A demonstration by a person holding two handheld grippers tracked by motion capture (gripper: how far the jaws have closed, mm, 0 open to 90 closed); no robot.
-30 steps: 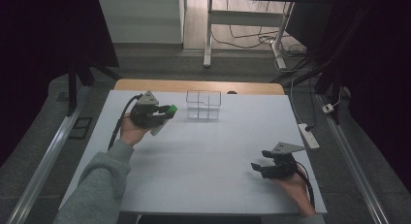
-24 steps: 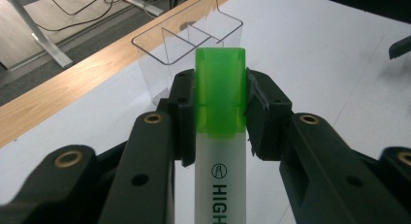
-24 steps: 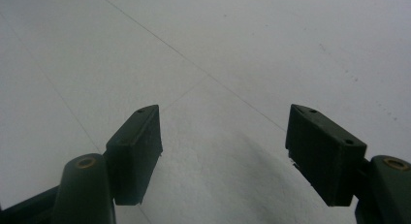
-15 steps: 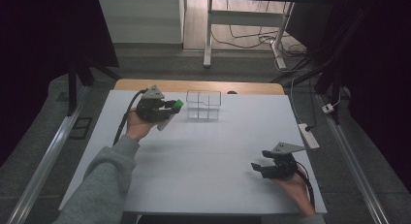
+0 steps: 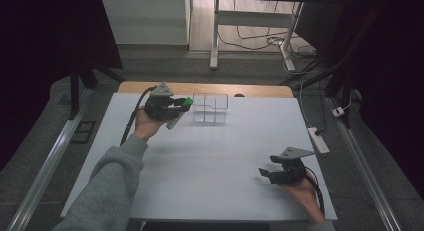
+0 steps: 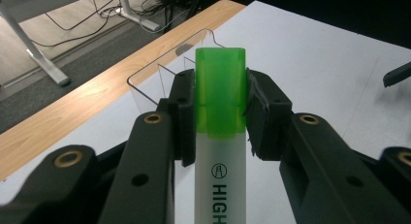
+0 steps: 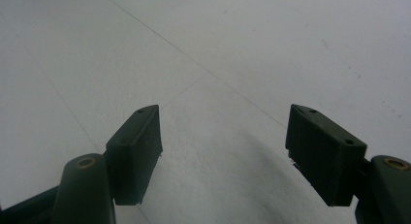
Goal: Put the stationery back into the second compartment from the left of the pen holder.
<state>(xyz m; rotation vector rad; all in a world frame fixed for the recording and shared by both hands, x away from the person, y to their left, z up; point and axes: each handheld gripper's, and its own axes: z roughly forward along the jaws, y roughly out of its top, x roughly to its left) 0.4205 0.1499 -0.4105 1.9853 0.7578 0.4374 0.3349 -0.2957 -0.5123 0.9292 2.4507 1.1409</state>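
- Left tool [image 6: 220, 112] clamped a green-capped highlighter [image 6: 220, 136], cap forward, just short of the clear divided box [image 5: 210, 108] ahead.
- Right tool [image 7: 225, 151] gaped wide, nothing between, over bare worktop [image 5: 220, 156].

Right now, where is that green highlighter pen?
The green highlighter is clamped between the jaws of the left gripper, held above the far left of the white table, just beside the clear divided box.
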